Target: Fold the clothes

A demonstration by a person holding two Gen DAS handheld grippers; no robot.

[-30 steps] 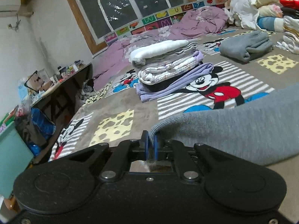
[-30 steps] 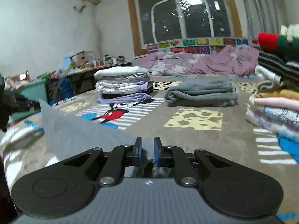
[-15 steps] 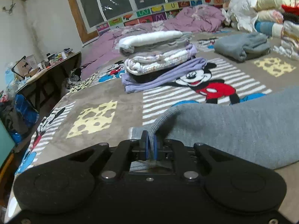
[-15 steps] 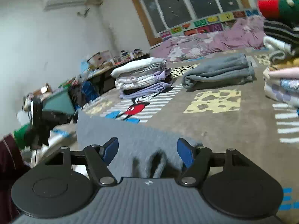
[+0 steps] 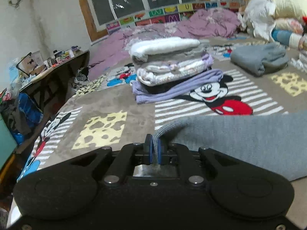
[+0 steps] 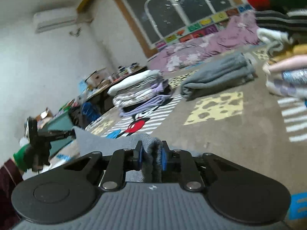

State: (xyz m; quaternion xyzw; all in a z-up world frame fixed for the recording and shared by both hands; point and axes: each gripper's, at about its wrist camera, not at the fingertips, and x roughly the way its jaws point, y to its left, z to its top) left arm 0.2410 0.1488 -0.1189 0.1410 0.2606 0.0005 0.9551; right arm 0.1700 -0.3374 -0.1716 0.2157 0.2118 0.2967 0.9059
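Left hand-held gripper (image 5: 155, 149) is clenched on a ribbed edge of the grey knit (image 5: 239, 141), same pinch as 0.5 s and 1 s ago. The knit spreads to the right from the blue pads (image 5: 149, 149) and lies over the Mickey blanket (image 5: 107, 103) on the bed. View has tipped up a bit vs 0.5 s ago; the folded stack (image 5: 170, 67) now sits more centred, w/ white piece on top and lilac at the bottom.

Right hand-held gripper (image 6: 151, 156) differs most: 0.5 s ago its jaws stood wide apart over the knit; now they have closed in on a bunched fold of the grey knit (image 6: 153, 153), pads touching cloth both sides. 1 s ago it also gripped cloth, so that's release, then re-grip at a new spot. Right cam is also rolled more, room tilted.

In right view the knit runs left from the gripper to a raised corner, where the other gripper (image 6: 73, 133) holds it; gloved hand (image 6: 34, 153) w/ green cuff behind. Further back: folded grey blanket (image 6: 218, 76), the stack (image 6: 140, 92) near the tabletop (image 6: 115, 82) w/ clutter, and a clothes pile (image 6: 284, 48) at the right edge. Purple bedding (image 5: 191, 23) lies under the window.
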